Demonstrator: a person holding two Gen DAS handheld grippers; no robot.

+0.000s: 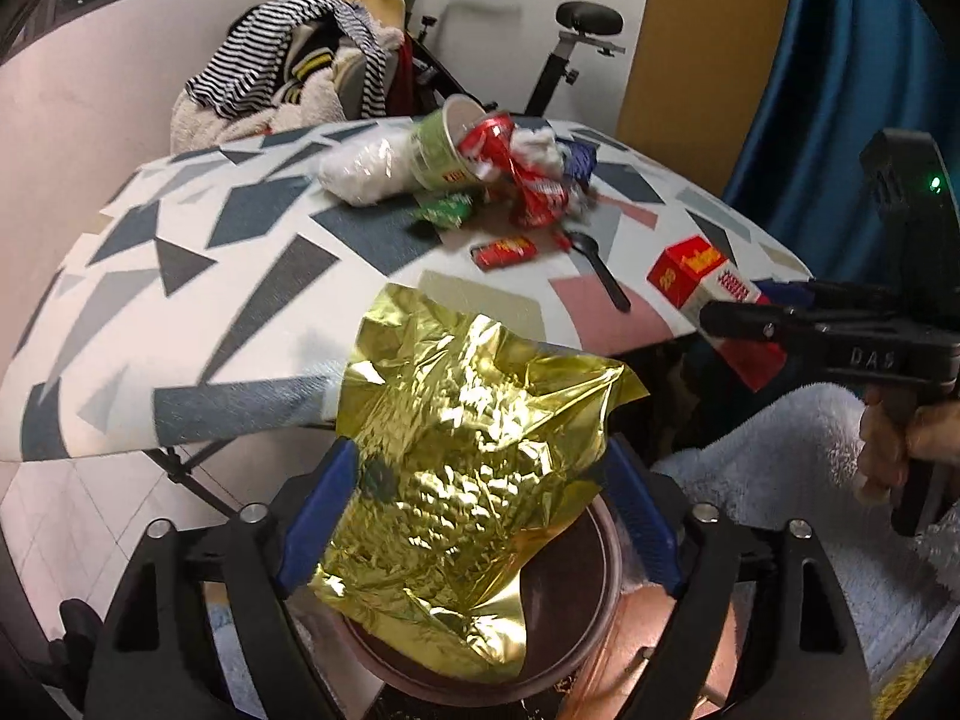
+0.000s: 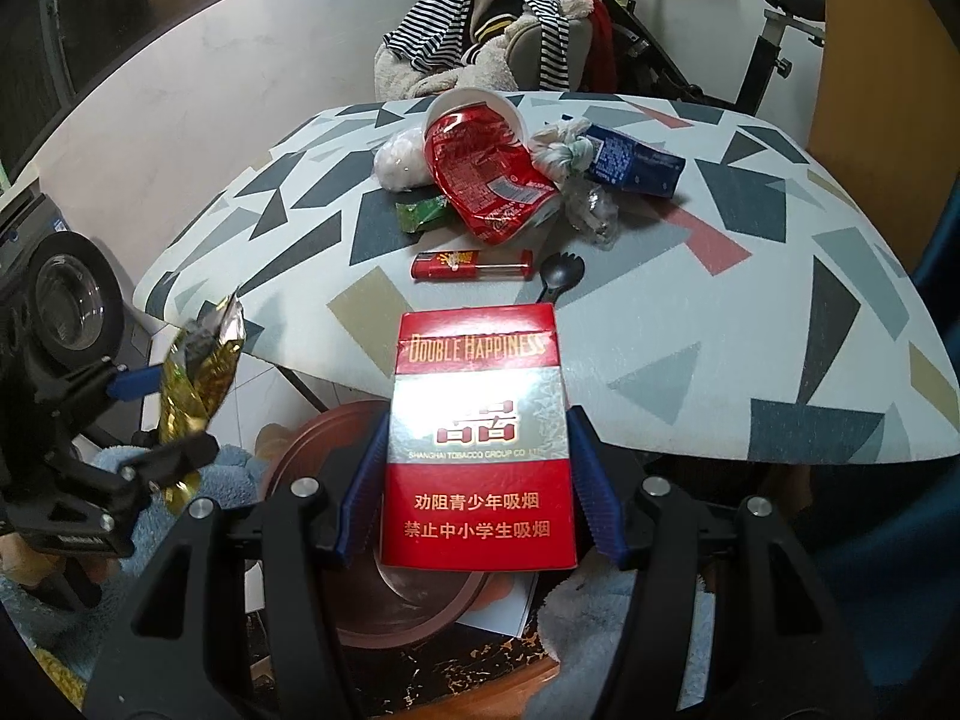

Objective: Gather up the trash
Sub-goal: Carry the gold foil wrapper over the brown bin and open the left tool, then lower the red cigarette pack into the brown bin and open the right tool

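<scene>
Left hand-held gripper [image 1: 480,516] clamps gold foil wrapper [image 1: 474,450]; right hand-held gripper [image 2: 477,498] clamps cigarette pack [image 2: 477,444].

A home: exercise bike [image 1: 558,42], clothes-piled chair [image 2: 498,30], patterned table [image 2: 750,300]

Both wrist views tableward; shared table [image 1: 180,324]

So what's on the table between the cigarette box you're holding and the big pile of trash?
In the right wrist view, a red lighter and a black plastic spork lie between the cigarette box and the trash pile.
</scene>
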